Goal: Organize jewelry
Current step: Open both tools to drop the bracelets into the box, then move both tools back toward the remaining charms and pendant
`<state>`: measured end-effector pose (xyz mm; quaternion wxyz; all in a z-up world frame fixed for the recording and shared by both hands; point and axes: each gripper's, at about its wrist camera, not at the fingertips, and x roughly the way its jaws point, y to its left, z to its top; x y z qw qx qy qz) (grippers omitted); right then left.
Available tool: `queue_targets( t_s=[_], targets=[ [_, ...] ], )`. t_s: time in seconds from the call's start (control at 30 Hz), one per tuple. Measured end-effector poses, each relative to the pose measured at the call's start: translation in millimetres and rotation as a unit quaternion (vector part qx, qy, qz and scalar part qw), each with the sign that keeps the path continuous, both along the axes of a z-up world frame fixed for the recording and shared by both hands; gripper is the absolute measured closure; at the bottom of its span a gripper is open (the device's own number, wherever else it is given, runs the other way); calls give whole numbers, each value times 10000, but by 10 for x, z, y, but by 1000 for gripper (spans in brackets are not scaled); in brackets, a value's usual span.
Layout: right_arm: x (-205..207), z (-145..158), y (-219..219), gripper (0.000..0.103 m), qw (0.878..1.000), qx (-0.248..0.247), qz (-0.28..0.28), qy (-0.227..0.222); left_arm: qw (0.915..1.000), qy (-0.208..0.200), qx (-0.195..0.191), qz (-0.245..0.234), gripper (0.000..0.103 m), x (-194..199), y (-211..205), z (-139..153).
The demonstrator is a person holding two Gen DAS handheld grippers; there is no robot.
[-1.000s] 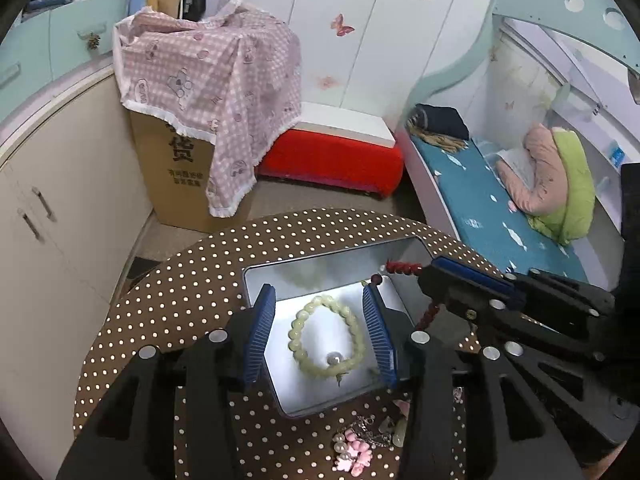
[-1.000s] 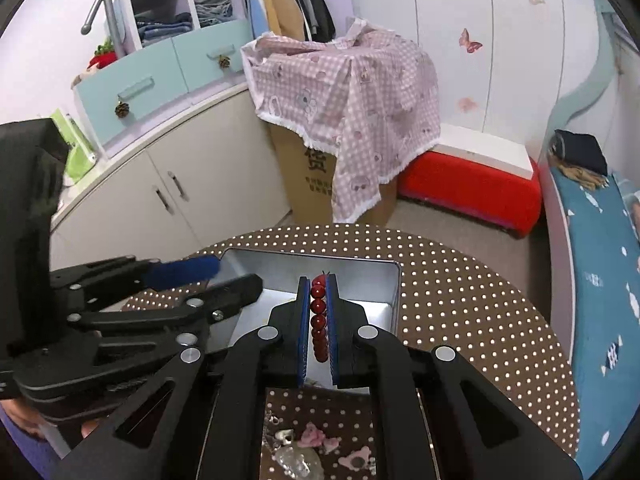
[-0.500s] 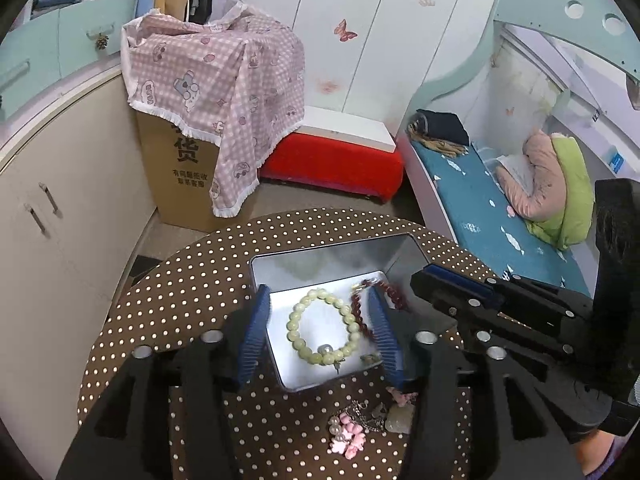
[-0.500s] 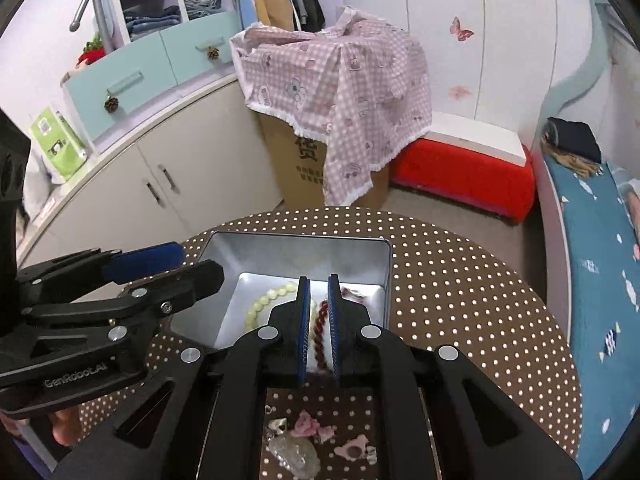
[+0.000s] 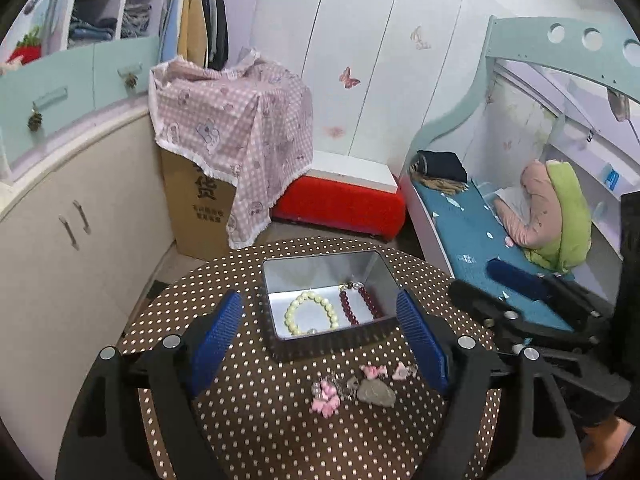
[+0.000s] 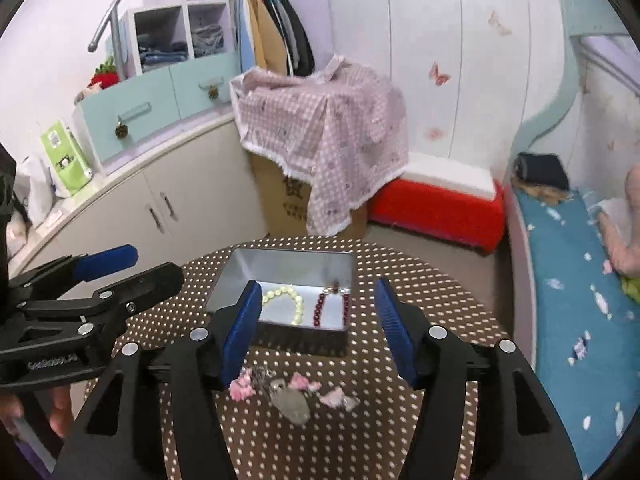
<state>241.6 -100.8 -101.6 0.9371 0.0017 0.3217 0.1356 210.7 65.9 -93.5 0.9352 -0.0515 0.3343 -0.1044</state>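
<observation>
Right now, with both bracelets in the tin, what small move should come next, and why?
Probably lower the right gripper onto the pink trinkets on the table. Both grippers are open and empty, the pale bracelet and red bracelet already lie in the tin, and the trinkets sit loose just in front of it.

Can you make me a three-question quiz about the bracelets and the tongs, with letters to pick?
1. Where is the red bracelet?
A. inside the metal tin
B. on the dotted table
C. in the right tongs

2. How many bracelets lie in the tin?
A. one
B. two
C. four

3. How are the left tongs?
A. shut on the pale green bracelet
B. shut on nothing
C. open

Answers:
1. A, it lies on the tin's floor beside the pale green one.
2. B, one pale green and one red.
3. C, their blue pads stand wide apart with nothing between them.
</observation>
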Motion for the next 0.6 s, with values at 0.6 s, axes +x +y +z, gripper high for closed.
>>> queue_targets(
  t_s=[0.6],
  targets=[
    [-716, -403, -433, 37, 9991, 4, -398, 157, 9988, 224, 214, 372, 20, -690, -23, -492]
  ],
)
